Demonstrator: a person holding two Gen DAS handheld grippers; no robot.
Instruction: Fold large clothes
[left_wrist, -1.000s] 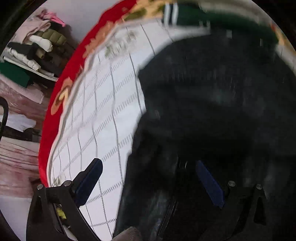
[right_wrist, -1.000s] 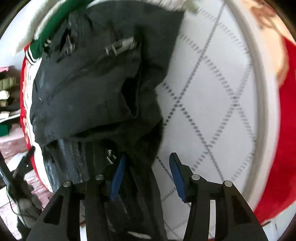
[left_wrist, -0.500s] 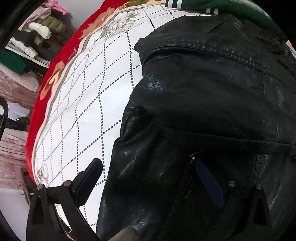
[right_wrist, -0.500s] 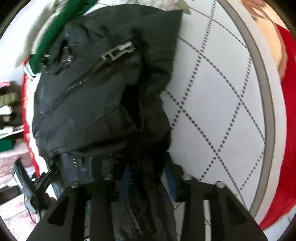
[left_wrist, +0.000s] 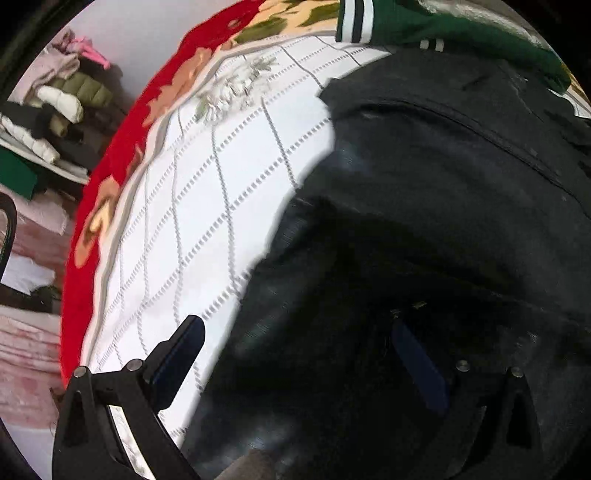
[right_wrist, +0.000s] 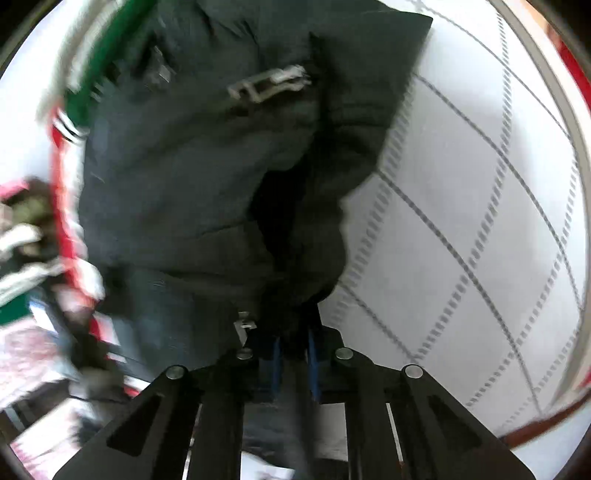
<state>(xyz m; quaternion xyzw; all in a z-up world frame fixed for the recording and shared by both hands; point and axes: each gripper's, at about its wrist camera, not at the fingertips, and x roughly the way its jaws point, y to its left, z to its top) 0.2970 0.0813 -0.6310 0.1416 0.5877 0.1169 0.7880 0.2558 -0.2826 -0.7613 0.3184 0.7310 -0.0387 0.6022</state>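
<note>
Barely begun: the black jacket (right_wrist: 192, 177) lies rumpled on the white quilted bed (right_wrist: 480, 221), no neat fold visible. Right gripper (right_wrist: 293, 354) is clamped on its near edge; left gripper (left_wrist: 295, 354) hovers with jaws apart over its left side.

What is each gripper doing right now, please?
Left gripper: open, straddling the black jacket's edge.
Right gripper: shut on the black jacket.
</note>
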